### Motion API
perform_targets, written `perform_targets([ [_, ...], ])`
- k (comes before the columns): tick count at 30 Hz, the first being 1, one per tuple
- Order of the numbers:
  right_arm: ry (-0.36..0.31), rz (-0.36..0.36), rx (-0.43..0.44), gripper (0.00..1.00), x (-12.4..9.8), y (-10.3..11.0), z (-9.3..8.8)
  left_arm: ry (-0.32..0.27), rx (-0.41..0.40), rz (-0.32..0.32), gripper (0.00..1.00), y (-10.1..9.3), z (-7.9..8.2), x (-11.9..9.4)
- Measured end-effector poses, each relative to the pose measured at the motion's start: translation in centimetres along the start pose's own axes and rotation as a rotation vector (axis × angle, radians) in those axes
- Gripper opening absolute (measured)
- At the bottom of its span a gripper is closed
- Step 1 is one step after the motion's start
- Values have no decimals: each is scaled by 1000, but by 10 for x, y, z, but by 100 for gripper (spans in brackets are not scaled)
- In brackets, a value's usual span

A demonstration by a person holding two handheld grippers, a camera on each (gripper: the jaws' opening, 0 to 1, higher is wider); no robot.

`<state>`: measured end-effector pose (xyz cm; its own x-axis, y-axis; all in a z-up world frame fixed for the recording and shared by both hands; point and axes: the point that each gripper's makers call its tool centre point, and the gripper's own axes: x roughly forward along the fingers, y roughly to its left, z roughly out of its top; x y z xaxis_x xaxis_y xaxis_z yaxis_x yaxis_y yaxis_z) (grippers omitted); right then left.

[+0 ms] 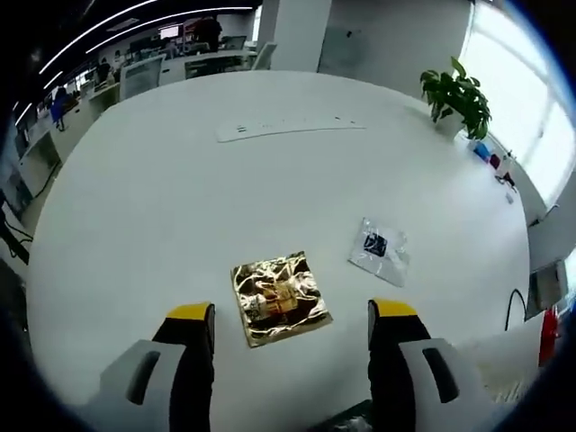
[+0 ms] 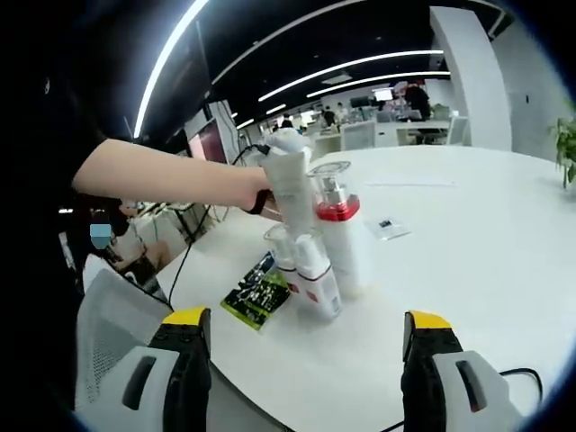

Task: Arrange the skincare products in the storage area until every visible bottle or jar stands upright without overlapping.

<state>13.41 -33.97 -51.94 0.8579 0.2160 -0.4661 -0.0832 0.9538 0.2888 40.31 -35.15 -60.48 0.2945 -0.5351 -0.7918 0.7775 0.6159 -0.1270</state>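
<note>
Crinkled glossy gold foil packet and clear plastic sachet on smooth matt white table.

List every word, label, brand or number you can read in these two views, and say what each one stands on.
No text can be read in either view.
Crinkled gold foil packet: reddish print, too blurred.
Clear plastic sachet with dark label: print too small.
White pump bottle with red collar: no legible label.
Small white tubes with red marks: marks too blurred.
Dark green printed packet: pale print, unreadable.
</note>
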Motion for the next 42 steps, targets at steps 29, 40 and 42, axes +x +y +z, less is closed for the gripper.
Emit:
perform_targets([
  [29, 2, -2, 4, 92, 1, -1, 0, 85, 180, 49, 8, 18, -2, 0],
  [40, 0, -2, 1, 92, 0, -1, 0, 38, 219, 62, 52, 29, 9, -1],
  [42, 0, -3, 0, 92, 1, -1, 0, 41, 208, 72, 58, 37, 13, 5],
])
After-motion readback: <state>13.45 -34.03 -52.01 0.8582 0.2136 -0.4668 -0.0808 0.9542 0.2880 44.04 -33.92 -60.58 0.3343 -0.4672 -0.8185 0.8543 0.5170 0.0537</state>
